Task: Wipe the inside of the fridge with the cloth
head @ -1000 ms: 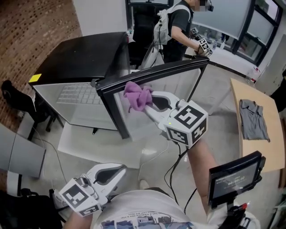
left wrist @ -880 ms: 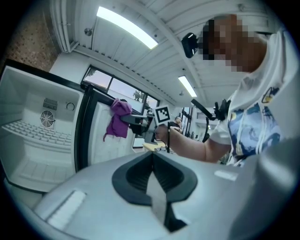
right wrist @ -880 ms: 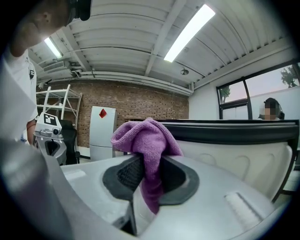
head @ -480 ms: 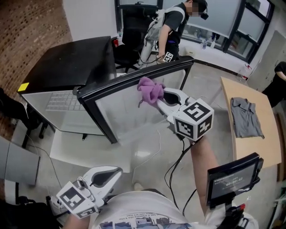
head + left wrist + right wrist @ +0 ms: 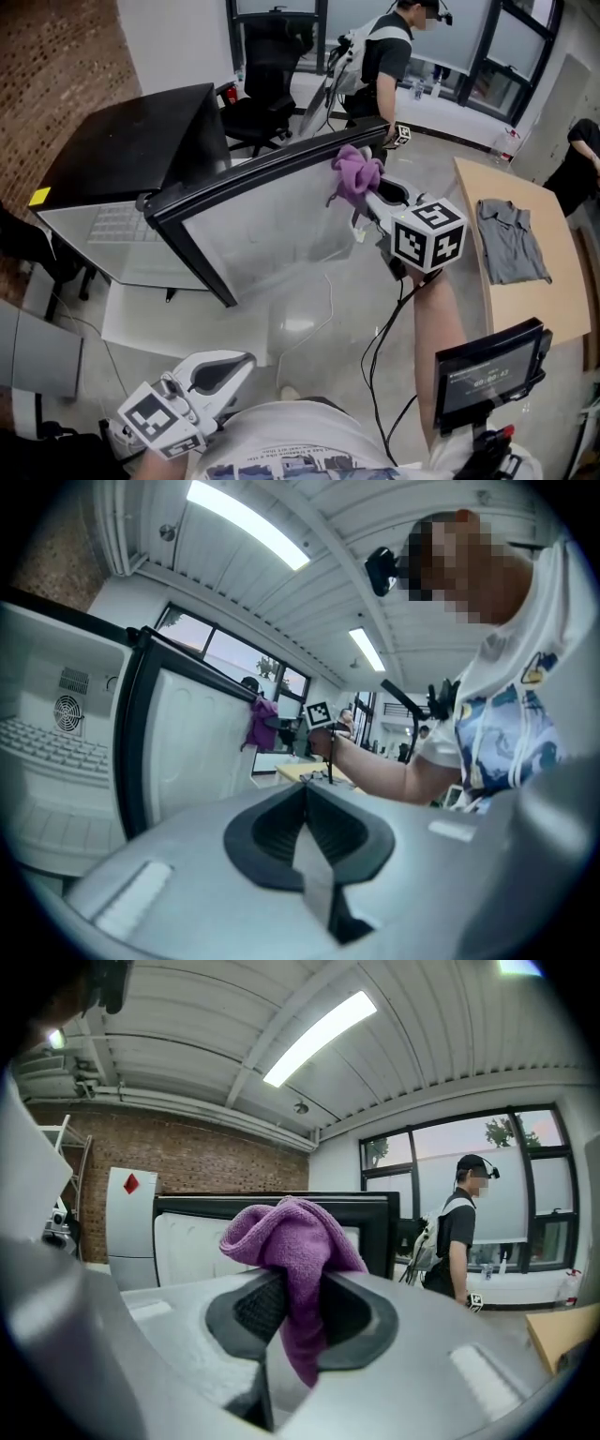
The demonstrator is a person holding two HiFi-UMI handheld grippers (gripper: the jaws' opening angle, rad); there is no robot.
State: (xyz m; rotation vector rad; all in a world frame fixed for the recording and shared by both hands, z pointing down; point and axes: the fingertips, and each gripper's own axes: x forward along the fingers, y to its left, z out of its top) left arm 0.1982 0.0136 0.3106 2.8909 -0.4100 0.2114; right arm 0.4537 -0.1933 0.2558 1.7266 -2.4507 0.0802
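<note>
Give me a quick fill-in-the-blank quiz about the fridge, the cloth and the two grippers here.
1. The right gripper is shut on a cloth coloured ____.
2. The left gripper is shut and holds ____.
3. The fridge door stands ____.
4. The shirt on the wooden table is ____.
Missing words: purple; nothing; open; grey.

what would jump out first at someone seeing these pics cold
The purple cloth stands out most, bunched in the jaws of the right gripper, up by the far top corner of the open fridge door in the middle of the head view. Next is the black-cased fridge at the left. The left gripper sits low near the person's body, its jaws together and empty.
</note>
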